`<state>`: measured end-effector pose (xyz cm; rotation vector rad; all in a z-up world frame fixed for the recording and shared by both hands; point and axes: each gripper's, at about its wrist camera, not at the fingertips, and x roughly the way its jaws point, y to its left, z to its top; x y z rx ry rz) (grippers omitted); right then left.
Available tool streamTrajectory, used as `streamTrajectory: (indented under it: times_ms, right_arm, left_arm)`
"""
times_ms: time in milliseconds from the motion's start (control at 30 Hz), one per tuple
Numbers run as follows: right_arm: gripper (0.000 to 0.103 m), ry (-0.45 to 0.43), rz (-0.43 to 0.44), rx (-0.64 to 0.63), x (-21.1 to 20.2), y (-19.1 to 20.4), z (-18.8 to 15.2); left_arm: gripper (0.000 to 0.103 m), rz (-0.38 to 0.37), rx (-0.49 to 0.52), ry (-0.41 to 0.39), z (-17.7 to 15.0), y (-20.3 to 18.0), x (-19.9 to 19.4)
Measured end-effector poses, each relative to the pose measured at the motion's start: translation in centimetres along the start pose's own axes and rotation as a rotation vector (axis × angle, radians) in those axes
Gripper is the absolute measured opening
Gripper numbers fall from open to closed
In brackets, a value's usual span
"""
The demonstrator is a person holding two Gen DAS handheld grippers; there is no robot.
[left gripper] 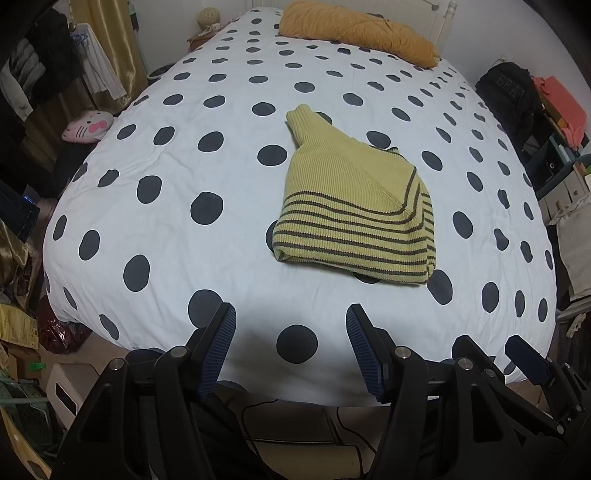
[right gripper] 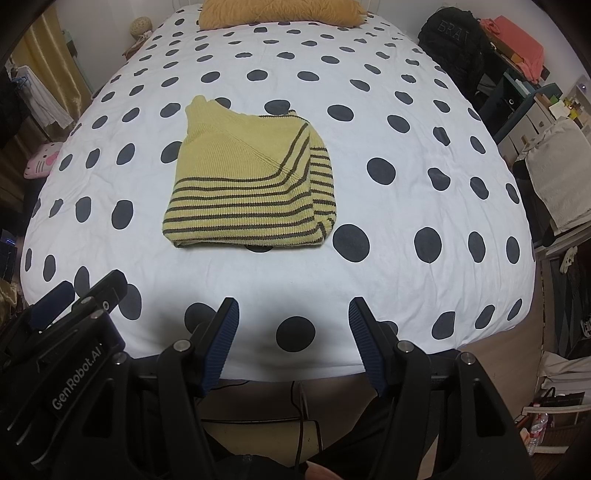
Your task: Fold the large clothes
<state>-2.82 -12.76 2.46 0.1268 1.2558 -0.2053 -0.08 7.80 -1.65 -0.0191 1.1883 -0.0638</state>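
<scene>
Jaws on both sides gape with nothing between them: left gripper and right gripper hang side by side at the near edge of the bed. Ahead, mid-bed, sits the folded yellow striped sweater, well apart from both, its length running away toward the pillow. Neither looks clearly nearer.

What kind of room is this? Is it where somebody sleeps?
Most likely a bedroom. A big bed with a white cover with dark dots fills the view, a mustard pillow lies at its far end, and a folded yellow striped sweater rests on it. Clothes hang at the side.
</scene>
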Motion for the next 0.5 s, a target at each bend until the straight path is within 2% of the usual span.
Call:
streamTrajectory:
  times_ms: [500]
  right_arm:
    - [0.063, 0.004, 0.003, -0.001, -0.02, -0.37, -0.50]
  left_arm:
    - [0.064, 0.001, -0.003, 0.010, -0.19, 0.09, 0.43]
